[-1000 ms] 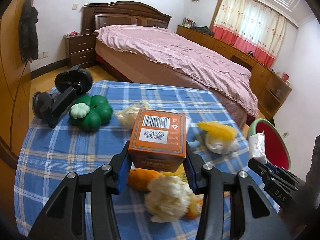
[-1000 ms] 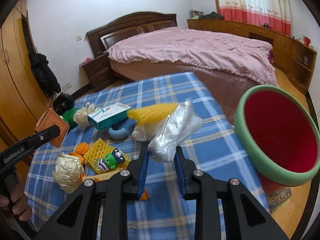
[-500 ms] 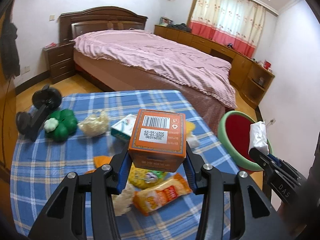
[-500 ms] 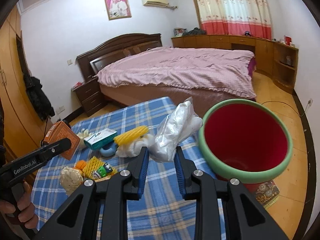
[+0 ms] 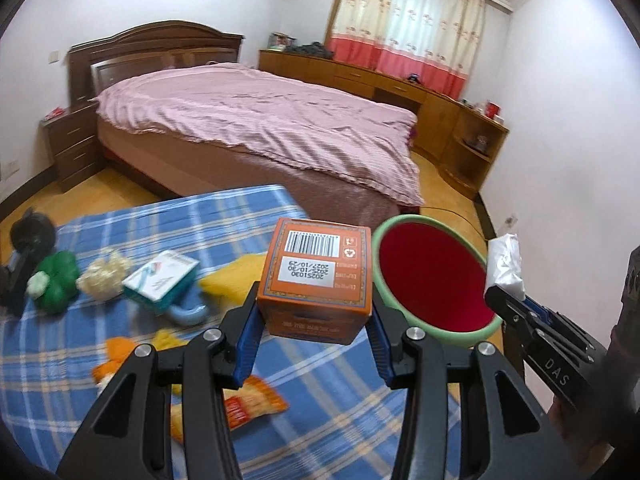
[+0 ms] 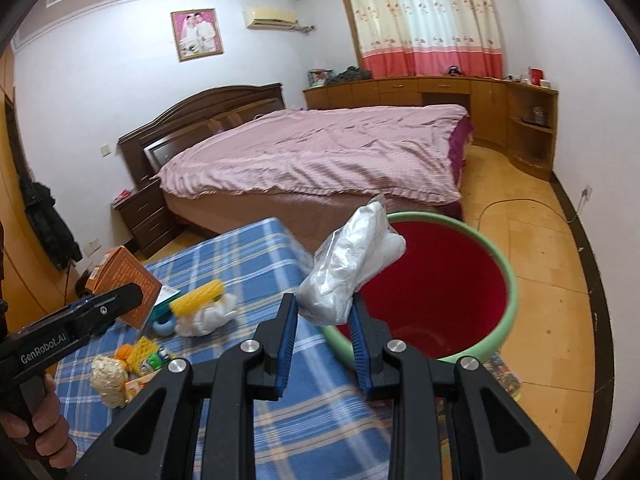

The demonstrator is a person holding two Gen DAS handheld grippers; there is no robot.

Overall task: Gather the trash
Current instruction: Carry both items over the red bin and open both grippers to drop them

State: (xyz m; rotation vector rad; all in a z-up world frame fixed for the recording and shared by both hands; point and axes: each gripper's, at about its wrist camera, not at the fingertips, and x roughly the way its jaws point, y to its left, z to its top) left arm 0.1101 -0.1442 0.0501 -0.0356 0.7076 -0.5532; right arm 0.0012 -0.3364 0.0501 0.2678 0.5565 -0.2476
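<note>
Both claws were pinching trash, the left claw (image 5: 314, 322) an orange box (image 5: 316, 280) and the right claw (image 6: 323, 330) a white plastic bag (image 6: 352, 272), with the red bin (image 6: 432, 292) just ahead-right, nearer the right one.

Black grippers, left (image 5: 314, 322) and right (image 6: 322, 344), with blue-padded fingers (image 5: 246, 332), silver screws, white lettering.

a table draped in a blue plaid cloth (image 5: 320, 392) carries a scatter of things: a green clover-shaped toy (image 5: 56, 280), a cream frilly foam net (image 5: 105, 276), a white-and-teal flat carton (image 5: 160, 280), a yellow foam net (image 6: 197, 299), and an orange snack packet (image 5: 252, 404). on the wooden floor (image 6: 552, 320) just beside the table stands a green-rimmed red bin (image 6: 452, 300).
</note>
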